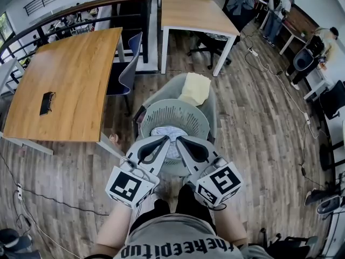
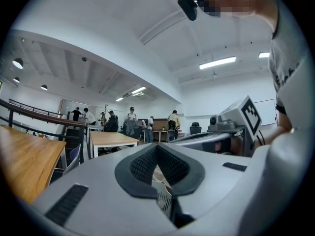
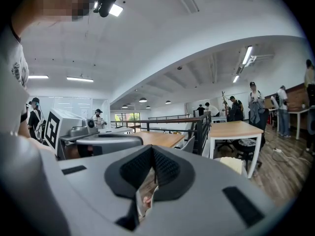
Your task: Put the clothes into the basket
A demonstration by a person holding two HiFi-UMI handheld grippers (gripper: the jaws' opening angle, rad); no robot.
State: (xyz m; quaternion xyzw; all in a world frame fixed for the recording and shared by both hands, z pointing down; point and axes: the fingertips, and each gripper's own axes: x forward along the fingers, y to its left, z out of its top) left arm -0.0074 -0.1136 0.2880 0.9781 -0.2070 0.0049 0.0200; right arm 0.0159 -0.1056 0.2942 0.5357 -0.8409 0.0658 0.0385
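Note:
A round grey laundry basket (image 1: 161, 110) stands on a grey chair (image 1: 163, 90) right in front of me. Light blue and white clothes (image 1: 160, 132) lie inside it. A pale yellow cloth (image 1: 195, 88) rests on the chair behind the basket, and shows in the right gripper view as the yellow cloth (image 3: 232, 165). My left gripper (image 1: 165, 140) (image 2: 157, 149) and right gripper (image 1: 179, 140) (image 3: 151, 150) hover side by side over the basket's near half, tips almost touching each other. Both are shut, and I see nothing held between their pads.
A large wooden table (image 1: 70, 80) with a small black object (image 1: 47, 102) stands to the left, a blue chair (image 1: 129, 69) beside it. A second table (image 1: 194, 12) stands beyond. Cables (image 1: 291, 99) run over the wood floor at right. People stand at the far desks.

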